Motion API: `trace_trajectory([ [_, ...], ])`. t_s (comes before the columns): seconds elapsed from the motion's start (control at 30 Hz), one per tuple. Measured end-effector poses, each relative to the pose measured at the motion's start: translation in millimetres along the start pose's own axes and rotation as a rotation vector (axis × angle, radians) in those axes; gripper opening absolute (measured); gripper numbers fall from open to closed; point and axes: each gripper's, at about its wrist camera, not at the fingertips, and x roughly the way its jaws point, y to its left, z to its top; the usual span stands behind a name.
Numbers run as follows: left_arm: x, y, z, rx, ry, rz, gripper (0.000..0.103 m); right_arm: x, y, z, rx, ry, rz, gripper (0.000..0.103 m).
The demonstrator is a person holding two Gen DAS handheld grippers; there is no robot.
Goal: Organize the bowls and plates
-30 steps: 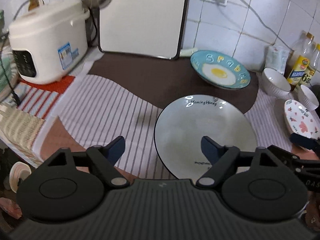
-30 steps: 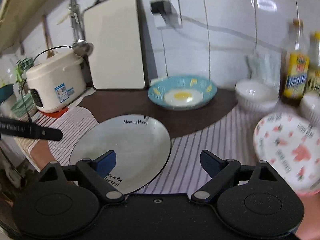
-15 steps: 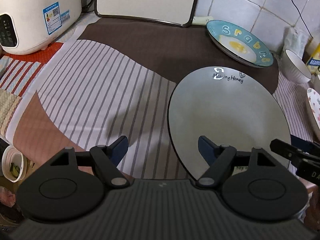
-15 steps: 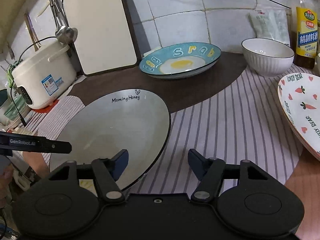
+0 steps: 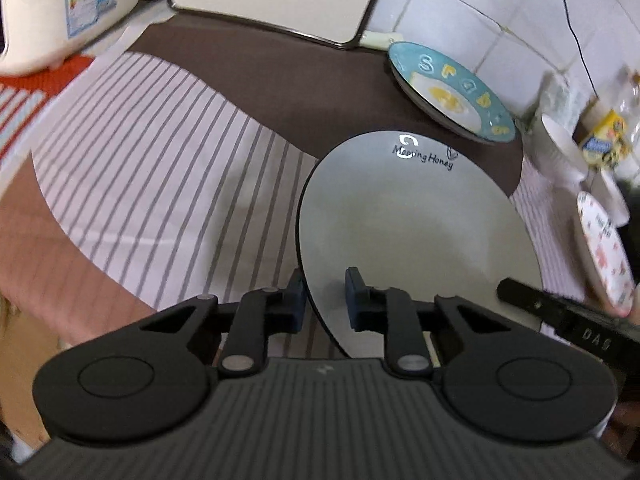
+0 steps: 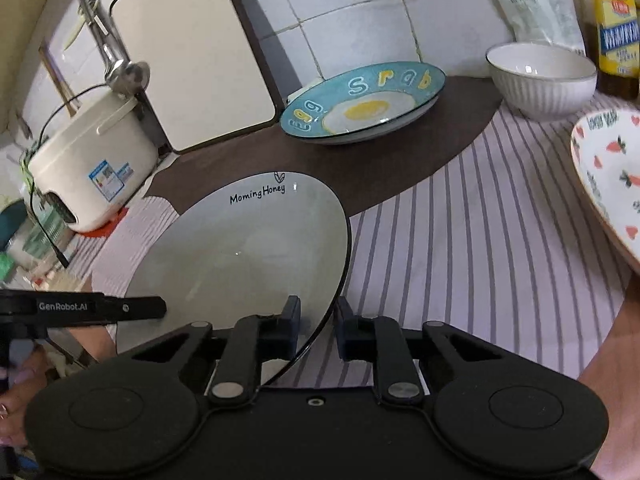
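Note:
A large grey plate (image 5: 420, 232) lettered "Morning Honey" lies on the striped mat; it also shows in the right wrist view (image 6: 248, 256). My left gripper (image 5: 326, 298) is shut on the plate's near left rim. My right gripper (image 6: 316, 322) is shut on its near right rim. A blue egg plate (image 5: 452, 92) sits behind, also in the right wrist view (image 6: 364, 104). A white ribbed bowl (image 6: 542, 78) stands at the back right. A white plate with pink carrots (image 6: 608, 176) lies at the right.
A white rice cooker (image 6: 92, 160) stands at the left. A white cutting board (image 6: 192, 48) leans on the tiled wall. Oil bottles (image 6: 614, 28) stand at the back right. A second white bowl (image 5: 610, 196) sits by the carrot plate (image 5: 604, 252).
Both grippers moved in and closed from open onto the grey plate's near rim, one on each side. The other dishes have not moved.

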Motion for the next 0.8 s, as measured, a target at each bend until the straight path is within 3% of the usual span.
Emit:
trace_trajectory([
  [0.37, -2, -13, -7, 0.069, -0.045, 0.056, 0.022, -1, 1, 5, -0.071, -0.001, 0.009, 0.022],
  [0.8, -16, -72, 2, 0.172, -0.077, -0.019, 0.021, -56, -26, 13, -0.065, -0.09, -0.047, 0.023],
])
